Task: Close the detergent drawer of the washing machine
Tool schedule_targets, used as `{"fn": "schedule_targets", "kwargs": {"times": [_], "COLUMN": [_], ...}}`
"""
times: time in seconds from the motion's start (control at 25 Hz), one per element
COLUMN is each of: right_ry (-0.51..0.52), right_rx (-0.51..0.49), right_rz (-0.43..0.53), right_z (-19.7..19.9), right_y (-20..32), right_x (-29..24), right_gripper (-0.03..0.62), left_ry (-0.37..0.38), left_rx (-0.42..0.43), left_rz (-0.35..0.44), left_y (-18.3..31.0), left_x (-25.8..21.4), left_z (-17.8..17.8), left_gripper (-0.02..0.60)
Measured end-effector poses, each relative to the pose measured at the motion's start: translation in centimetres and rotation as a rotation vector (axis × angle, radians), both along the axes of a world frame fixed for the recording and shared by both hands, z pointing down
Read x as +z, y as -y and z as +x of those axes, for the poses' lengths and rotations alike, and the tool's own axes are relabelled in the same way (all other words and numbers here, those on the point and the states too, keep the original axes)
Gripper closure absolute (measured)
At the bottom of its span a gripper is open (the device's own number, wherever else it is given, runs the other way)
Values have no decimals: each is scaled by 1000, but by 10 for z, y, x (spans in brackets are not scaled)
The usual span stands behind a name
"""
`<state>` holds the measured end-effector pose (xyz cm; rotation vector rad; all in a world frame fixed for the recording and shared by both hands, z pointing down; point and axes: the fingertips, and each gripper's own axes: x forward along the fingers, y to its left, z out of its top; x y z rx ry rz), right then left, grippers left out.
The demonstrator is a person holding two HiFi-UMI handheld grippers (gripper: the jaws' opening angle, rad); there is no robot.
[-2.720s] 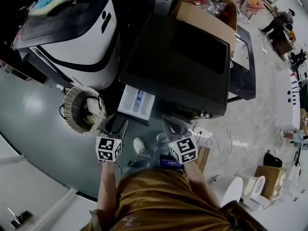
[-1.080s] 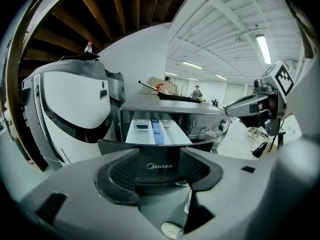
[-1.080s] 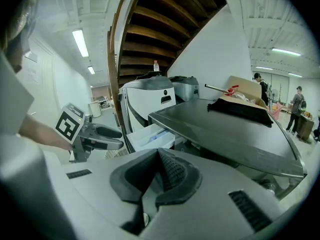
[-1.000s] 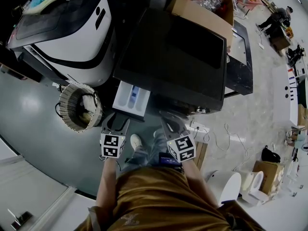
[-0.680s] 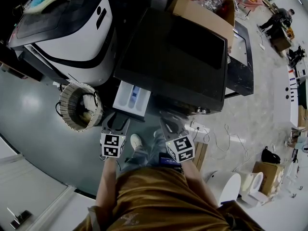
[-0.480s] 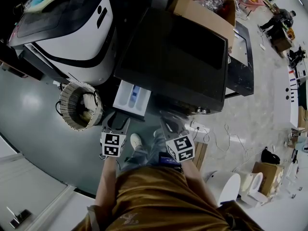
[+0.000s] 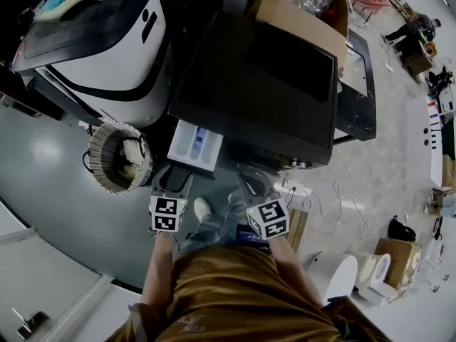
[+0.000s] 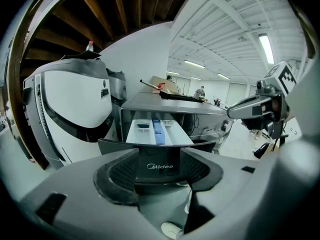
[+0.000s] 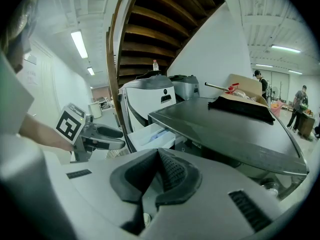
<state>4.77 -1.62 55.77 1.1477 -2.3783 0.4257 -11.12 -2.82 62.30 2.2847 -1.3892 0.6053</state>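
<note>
The dark-topped washing machine (image 7: 256,84) has its white detergent drawer (image 7: 194,145) pulled out, with a blue compartment inside. My left gripper (image 7: 171,180) is open just in front of the drawer. In the left gripper view the drawer's dark front panel (image 8: 159,166), marked Midea, shows between the spread jaws of the left gripper (image 8: 159,176). I cannot tell whether they touch it. My right gripper (image 7: 253,182) hangs to the right of the drawer, below the machine's front edge. Its jaws are shut on nothing, with the pads meeting at the right gripper (image 9: 157,156).
A white top-loading machine (image 7: 107,41) stands left of the washer, with a woven basket (image 7: 117,159) on the floor beside the drawer. A cardboard box (image 7: 306,13) sits behind. Cables (image 7: 320,198) trail on the floor at right. My shoes (image 7: 203,209) are under the grippers.
The head view has shifted slightly. Both grippers hold nearly the same places, and the drawer stands as far out as before.
</note>
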Motion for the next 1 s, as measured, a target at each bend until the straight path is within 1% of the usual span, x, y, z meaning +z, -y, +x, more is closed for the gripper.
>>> {"fn": "schedule_targets", "kwargs": {"times": [0.64, 1.0], "right_ry": [-5, -10], "right_rx": [24, 48], "right_rz": [-2, -4], "right_z": [13, 24], "right_y": [8, 12], "right_x": [0, 0], "right_gripper": [582, 582], "left_ry": [2, 3], "left_rx": [0, 0], "left_rz": [0, -1], "left_y": [8, 34], "left_x": [-2, -3], "left_z": [1, 6], "left_gripper": [321, 322]}}
